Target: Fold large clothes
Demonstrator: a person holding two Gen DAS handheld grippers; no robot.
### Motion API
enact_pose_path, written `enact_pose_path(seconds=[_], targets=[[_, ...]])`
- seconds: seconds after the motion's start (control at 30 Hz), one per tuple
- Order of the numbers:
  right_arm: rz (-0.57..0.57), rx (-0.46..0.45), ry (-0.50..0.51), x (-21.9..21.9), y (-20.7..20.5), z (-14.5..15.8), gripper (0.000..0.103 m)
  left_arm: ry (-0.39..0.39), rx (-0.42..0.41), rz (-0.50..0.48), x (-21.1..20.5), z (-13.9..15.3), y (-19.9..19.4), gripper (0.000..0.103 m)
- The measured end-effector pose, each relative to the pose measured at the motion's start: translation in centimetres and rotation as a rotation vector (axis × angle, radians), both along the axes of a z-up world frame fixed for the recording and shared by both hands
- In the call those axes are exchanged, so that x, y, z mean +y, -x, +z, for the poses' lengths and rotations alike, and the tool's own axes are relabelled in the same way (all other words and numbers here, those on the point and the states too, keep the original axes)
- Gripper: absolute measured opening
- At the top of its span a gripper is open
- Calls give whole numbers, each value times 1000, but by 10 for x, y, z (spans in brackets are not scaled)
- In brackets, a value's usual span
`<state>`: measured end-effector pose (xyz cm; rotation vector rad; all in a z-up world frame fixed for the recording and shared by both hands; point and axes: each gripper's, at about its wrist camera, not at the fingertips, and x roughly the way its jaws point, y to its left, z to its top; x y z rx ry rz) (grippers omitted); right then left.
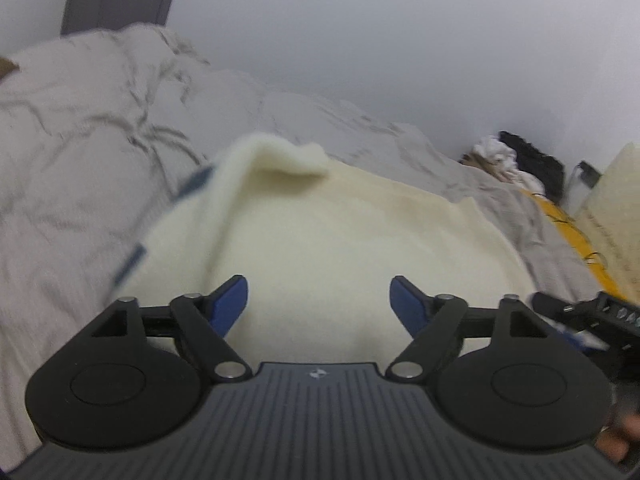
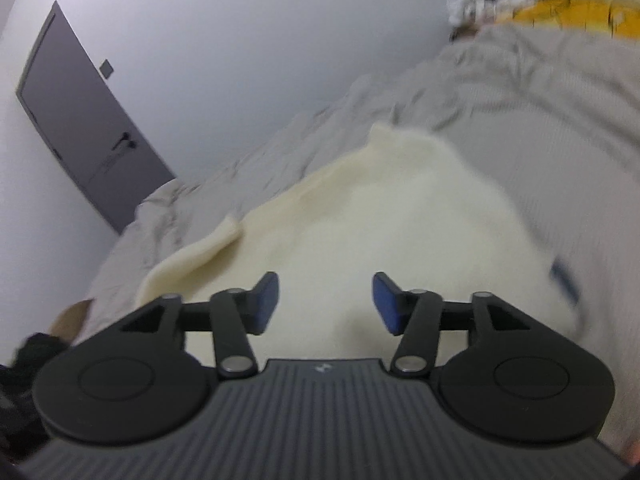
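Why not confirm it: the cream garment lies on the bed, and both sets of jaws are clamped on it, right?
Not quite. The cream garment lies on the bed, but the left gripper and right gripper stand open with nothing between the jaws, as both wrist views show.

Both cameras sit on the grippers, looking forward and downward along the fingers, close above a bed [image 1: 72, 168]. The left wrist view faces the cream garment [image 1: 320, 232] at 12 o'clock; the right wrist view sees it too [image 2: 360, 216]. Both share the grey door [image 2: 92, 132].
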<state>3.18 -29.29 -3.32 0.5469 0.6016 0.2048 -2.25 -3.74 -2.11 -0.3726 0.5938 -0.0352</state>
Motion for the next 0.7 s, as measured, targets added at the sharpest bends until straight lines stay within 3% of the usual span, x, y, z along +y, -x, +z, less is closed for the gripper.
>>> enact_pose_path(seconds=[0.07, 0.1, 0.23, 0.43, 0.7], targets=[[24, 38, -73, 2, 2, -10, 85, 54, 18, -23, -2, -5, 2, 85], [34, 58, -118, 3, 2, -15, 88, 83, 28, -34, -2, -8, 2, 85], [62, 169, -298, 2, -7, -39, 88, 244, 70, -48, 4, -24, -3, 86], [23, 236, -520, -4, -19, -70, 90, 431, 151, 3, 22, -52, -18, 88], [22, 333, -576, 6, -19, -81, 90, 450, 225, 65, 31, -67, -19, 89]])
